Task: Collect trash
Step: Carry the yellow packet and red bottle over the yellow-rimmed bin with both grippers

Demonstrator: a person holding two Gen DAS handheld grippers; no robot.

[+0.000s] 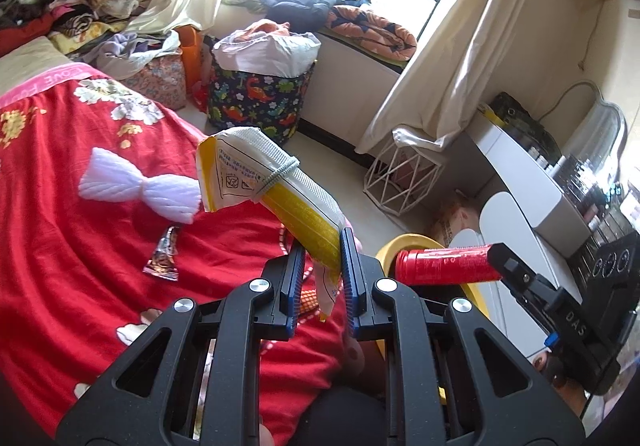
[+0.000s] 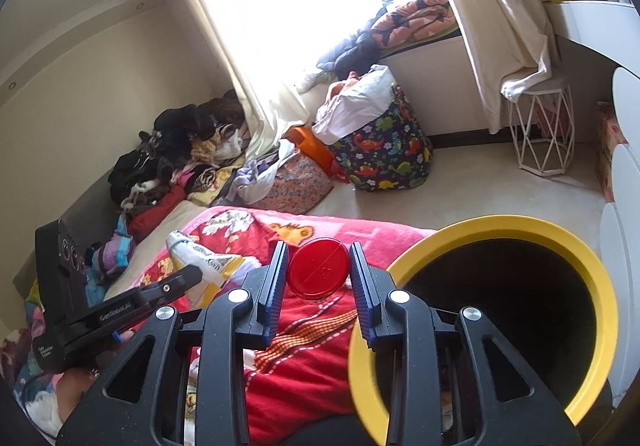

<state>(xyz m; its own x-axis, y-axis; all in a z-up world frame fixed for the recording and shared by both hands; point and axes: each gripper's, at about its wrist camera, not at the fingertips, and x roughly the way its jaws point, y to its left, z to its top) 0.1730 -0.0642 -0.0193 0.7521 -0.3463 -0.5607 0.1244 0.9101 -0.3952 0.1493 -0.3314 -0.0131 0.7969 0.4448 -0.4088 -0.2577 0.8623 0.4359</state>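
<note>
My left gripper (image 1: 322, 246) is shut on a yellow and white snack bag (image 1: 272, 182), held up above the red bed cover (image 1: 100, 246). The bag also shows in the right wrist view (image 2: 204, 266). My right gripper (image 2: 319, 252) is shut on a red canister (image 2: 318, 270), seen cap-end on; it shows from the side in the left wrist view (image 1: 444, 266). A yellow-rimmed bin (image 2: 584, 270) with a dark inside stands just right of the right gripper; its rim shows in the left wrist view (image 1: 394, 246). A small brown wrapper (image 1: 162, 256) and a white bow-shaped piece (image 1: 140, 188) lie on the cover.
A dinosaur-print fabric basket (image 1: 256, 102) with clothes stands on the floor by the window seat. A white wire stool (image 1: 400, 178) stands under the curtain. A clothes pile (image 2: 172, 154) lies at the bed's far end. A white desk (image 1: 532, 174) is at right.
</note>
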